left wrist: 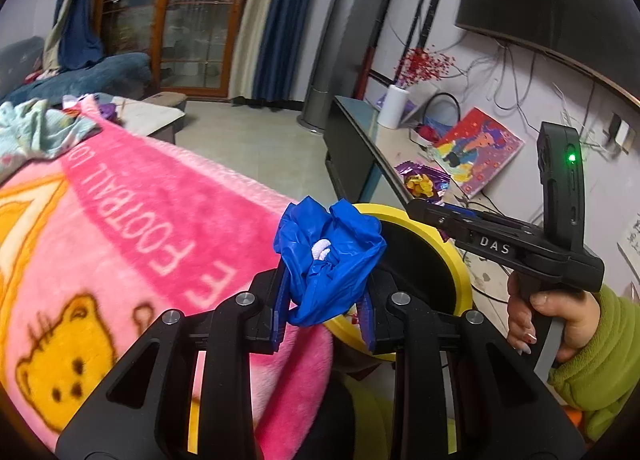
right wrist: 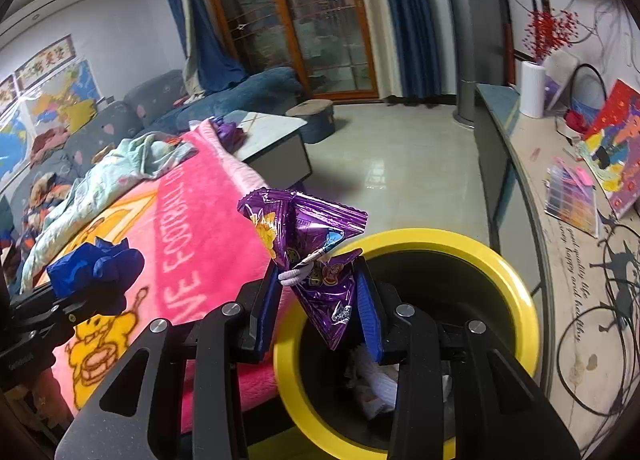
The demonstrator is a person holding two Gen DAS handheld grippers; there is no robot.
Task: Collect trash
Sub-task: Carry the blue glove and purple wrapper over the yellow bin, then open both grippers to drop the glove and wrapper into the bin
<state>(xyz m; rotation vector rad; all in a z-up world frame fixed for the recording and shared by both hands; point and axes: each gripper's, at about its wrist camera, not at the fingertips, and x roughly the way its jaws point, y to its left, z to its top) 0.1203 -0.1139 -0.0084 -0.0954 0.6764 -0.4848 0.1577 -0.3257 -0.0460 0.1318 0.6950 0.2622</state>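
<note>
A: Start at the bin. What is nearest to it?

B: The right gripper hangs over the bin's yellow rim. Its blue fingers are closed most of the way on a crumpled purple snack wrapper, which stands up between them, its lower tip pointing into the bin's dark mouth. Something white is caught against the wrapper on the bin's left side.

A: Anything inside the bin?

B: Pale crumpled scraps lie at the bottom; what they are, one cannot tell.

A: And the left gripper?

B: The left gripper is just left of the bin, at its rim. Its jaws stand narrow, pinching a bunched blue plastic bag with a small white bit in its folds. The bag sits partly over the rim and partly over the pink blanket.

A: Where does the blanket lie?

B: Directly left of the bin, spread flat, with a yellow cartoon animal and white letters. A pale green cloth lies rumpled on its far end.

A: Is a person visible?

B: A hand in a green sleeve grips the right gripper's handle, right of the bin.

A: And beyond the bin?

B: A long low cabinet runs off behind it to the right, carrying a colourful picture. Farthest back are a wood-framed glass door and blue curtains.
</note>
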